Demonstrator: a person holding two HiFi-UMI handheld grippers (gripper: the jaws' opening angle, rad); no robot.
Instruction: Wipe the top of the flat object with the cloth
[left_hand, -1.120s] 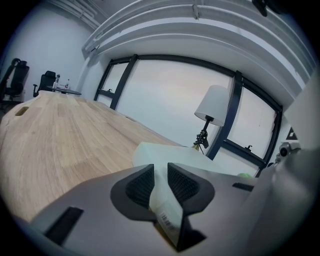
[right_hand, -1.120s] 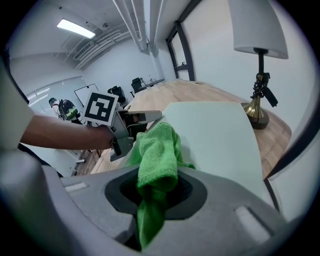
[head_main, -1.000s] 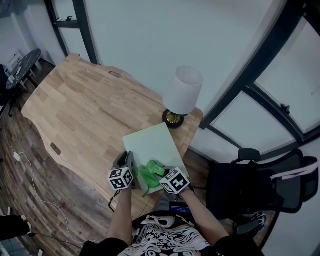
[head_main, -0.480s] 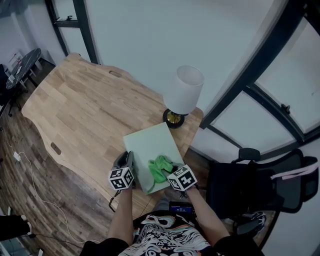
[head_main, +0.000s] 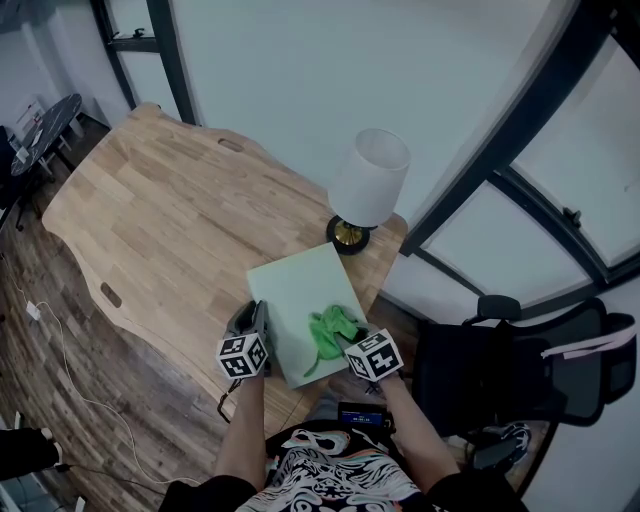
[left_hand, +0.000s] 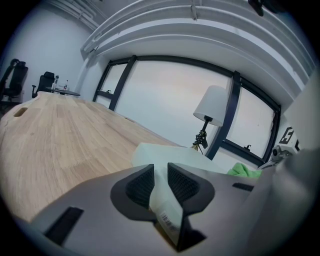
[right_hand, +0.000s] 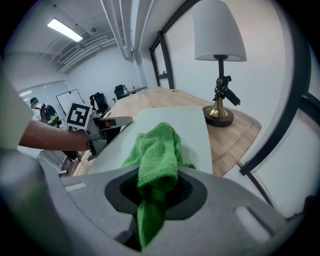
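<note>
left tongs (left_hand: 160, 182) pinched the near-left edge of the pale green board (head_main: 295, 290) at the worktop (head_main: 150, 220) corner. right tongs (right_hand: 156, 192) gripped the green cloth (head_main: 333, 328) lying on it, lamp (head_main: 368, 180) standing just beyond.

Head view: high overhead, steeply down, far above wooden table (head_main: 150, 210). Left gripper view: low, near tabletop level, facing along pale green board (left_hand: 160, 152) toward lamp (left_hand: 211, 104). Right gripper view: close above board, facing lamp. All three share board, lamp, green cloth (head_main: 335, 330).
</note>
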